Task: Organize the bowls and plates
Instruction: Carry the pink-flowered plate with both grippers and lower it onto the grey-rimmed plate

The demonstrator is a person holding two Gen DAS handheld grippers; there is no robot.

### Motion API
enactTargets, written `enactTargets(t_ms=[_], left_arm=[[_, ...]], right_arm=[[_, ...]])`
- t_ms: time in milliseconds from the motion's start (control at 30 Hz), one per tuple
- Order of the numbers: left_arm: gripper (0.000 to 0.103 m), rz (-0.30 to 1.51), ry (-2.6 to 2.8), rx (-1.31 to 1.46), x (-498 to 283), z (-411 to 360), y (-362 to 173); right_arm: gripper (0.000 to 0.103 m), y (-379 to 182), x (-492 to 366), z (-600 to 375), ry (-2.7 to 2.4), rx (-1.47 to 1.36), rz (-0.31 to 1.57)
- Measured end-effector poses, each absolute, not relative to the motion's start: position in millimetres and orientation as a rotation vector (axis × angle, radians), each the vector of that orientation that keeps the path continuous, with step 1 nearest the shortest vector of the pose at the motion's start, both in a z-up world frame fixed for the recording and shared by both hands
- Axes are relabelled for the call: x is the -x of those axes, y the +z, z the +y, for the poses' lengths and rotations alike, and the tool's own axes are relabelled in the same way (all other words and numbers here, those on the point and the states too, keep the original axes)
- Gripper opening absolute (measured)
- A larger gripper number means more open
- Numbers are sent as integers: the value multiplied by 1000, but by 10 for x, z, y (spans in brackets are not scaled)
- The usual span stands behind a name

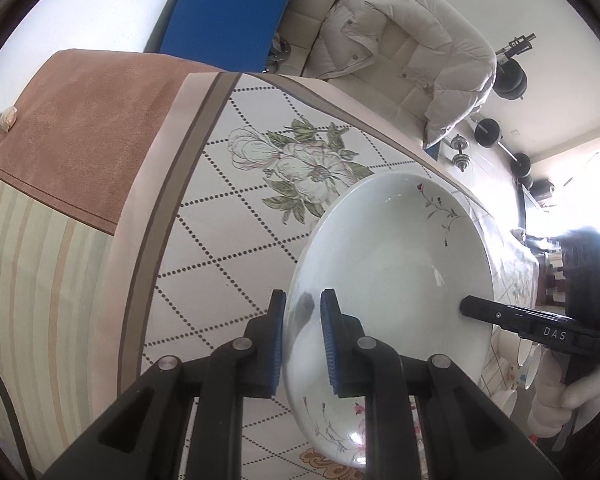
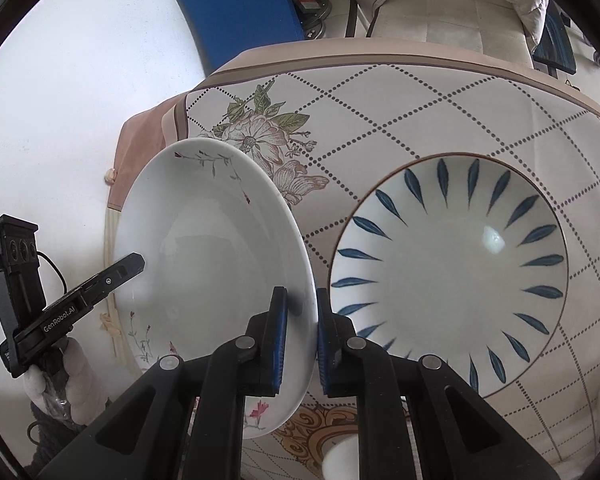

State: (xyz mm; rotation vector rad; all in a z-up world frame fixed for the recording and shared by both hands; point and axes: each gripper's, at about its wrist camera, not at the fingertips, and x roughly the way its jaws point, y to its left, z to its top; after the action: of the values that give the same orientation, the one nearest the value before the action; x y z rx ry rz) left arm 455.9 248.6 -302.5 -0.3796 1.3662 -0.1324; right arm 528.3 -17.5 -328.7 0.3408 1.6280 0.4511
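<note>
A white plate with small floral sprigs (image 1: 396,264) is held tilted above the table by both grippers, one on each side of its rim. My left gripper (image 1: 303,340) is shut on the plate's rim. My right gripper (image 2: 302,336) is shut on the opposite rim of the same plate (image 2: 212,256). The right gripper also shows in the left wrist view (image 1: 466,306), and the left gripper in the right wrist view (image 2: 138,262). A larger plate with blue leaf marks (image 2: 448,276) lies flat on the tablecloth to the right of the held plate.
The table carries a cloth with dotted diamonds and flowers (image 1: 236,216). Other bowls (image 1: 520,364) stand at the right in the left wrist view. A white bowl rim (image 2: 340,460) shows low in the right wrist view. A sofa with a white jacket (image 1: 412,48) stands behind.
</note>
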Motion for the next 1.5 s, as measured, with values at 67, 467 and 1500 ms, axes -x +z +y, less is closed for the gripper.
enactTargets(t_ms=[67, 467, 1500], left_arm=[[15, 1366, -154, 362, -4487, 2318, -2943], [15, 1405, -305, 249, -3988, 1283, -2690], [17, 1577, -330, -58, -3299, 262, -3595]], right_arm=[[15, -3174, -5163, -310, 435, -355, 1616], [15, -2752, -4175, -1422, 305, -462, 1564], [15, -3690, -2975, -2235, 148, -498, 1658]])
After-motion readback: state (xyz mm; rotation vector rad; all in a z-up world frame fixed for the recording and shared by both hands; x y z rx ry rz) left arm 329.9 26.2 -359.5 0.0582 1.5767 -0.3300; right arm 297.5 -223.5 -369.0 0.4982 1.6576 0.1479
